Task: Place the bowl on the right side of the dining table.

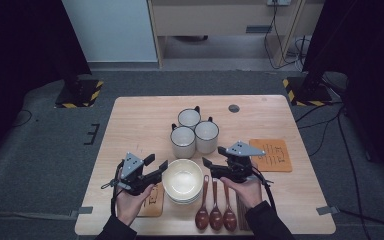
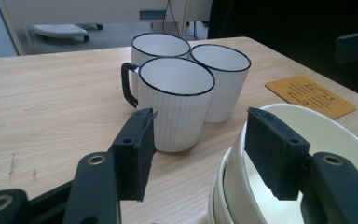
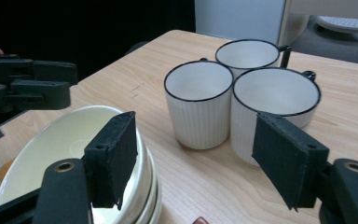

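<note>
The stack of cream bowls [image 1: 182,180] sat at the table's [image 1: 130,120] 6 o'clock edge. The left gripper [image 1: 156,169] flanked it at 9 o'clock and the right gripper [image 1: 214,159] at 3 o'clock, both with jaws apart, gripping nothing; three mugs [image 1: 196,131] stood at its 12 o'clock

The high view looks forward and down over the table [image 1: 130,120]. Both gripper views sit low and close beside the stacked bowls [image 1: 182,180], flanking them and sharing the three mugs [image 2: 186,84] beyond.
</note>
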### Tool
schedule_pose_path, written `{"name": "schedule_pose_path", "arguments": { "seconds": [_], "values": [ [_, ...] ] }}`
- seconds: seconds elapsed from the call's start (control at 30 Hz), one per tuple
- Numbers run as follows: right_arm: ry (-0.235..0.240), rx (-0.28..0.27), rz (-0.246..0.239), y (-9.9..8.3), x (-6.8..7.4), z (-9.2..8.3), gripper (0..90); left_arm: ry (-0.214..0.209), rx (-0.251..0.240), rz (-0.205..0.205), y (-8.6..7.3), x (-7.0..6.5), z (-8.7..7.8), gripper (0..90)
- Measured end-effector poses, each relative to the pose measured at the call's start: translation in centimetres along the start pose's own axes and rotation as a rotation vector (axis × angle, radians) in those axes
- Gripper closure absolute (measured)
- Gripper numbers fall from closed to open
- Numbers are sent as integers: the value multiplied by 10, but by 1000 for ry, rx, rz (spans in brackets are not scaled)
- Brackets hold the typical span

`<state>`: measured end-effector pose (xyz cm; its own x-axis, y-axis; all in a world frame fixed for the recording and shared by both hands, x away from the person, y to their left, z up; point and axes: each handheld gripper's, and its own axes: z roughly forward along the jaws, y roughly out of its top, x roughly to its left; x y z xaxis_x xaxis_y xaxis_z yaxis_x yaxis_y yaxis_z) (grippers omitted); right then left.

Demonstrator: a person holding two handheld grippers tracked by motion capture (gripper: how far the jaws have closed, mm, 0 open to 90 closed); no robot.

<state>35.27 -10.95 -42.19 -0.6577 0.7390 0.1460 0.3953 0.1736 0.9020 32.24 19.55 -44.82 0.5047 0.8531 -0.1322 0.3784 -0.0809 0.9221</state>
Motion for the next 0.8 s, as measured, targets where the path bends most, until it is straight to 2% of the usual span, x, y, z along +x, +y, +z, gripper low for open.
{"name": "schedule_pose_path", "arguments": {
  "seconds": [0.4, 0.63, 0.8],
  "values": [
    [29, 43, -26, -6, 17, 16, 337, -19, 28, 0, -6, -4, 8, 476],
    [53, 48, -33, -8, 27, 26, 367, -20, 45, 7, -7, -5, 10, 519],
    [59, 60, -35, -12, 30, 33, 394, -35, 63, 10, -9, -7, 12, 562]
  ]
}}
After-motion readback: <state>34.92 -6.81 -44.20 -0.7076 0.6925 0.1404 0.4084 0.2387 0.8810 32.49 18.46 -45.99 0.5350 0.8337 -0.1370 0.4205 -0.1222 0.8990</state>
